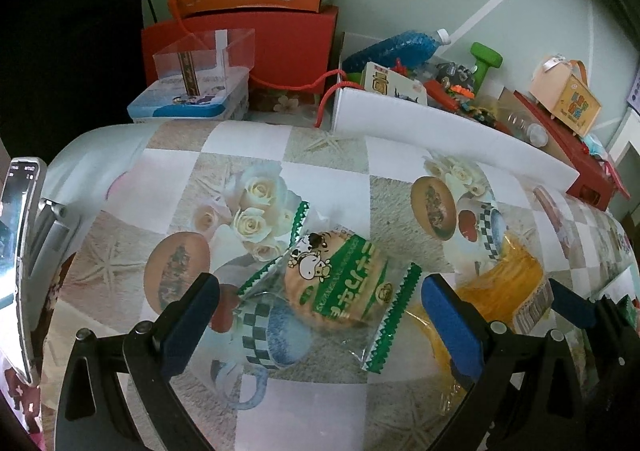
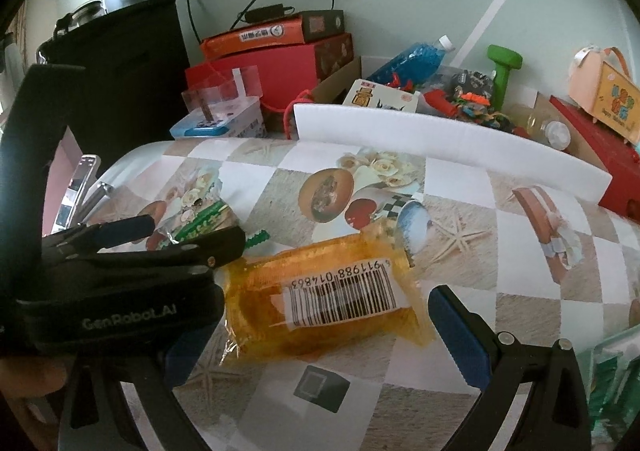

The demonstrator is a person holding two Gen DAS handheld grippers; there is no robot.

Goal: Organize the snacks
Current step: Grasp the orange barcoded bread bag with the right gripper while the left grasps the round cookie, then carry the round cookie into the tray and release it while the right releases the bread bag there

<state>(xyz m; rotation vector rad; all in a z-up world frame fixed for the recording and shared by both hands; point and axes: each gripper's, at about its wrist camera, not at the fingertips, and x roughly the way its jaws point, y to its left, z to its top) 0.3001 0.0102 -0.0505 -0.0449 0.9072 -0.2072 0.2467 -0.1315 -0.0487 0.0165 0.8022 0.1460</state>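
A green-and-white cracker packet (image 1: 336,283) lies flat on the patterned tablecloth (image 1: 320,167). My left gripper (image 1: 320,327) is open, with its blue pads on either side of the packet and not touching it. To its right lies an orange translucent packet (image 1: 504,283) with a barcode label (image 2: 340,299). The open right gripper (image 2: 320,347) straddles this orange packet (image 2: 304,331). In the right wrist view the left gripper (image 2: 196,229) crosses in front and hides the right gripper's left finger and much of the cracker packet (image 2: 204,223).
A white foam board (image 1: 440,135) stands along the table's back edge, with toys, a blue bottle (image 1: 396,47) and a green dumbbell (image 1: 486,63) behind it. Red and orange boxes (image 1: 256,35) and a blue tin (image 1: 188,103) sit back left. A phone (image 1: 20,251) stands at left.
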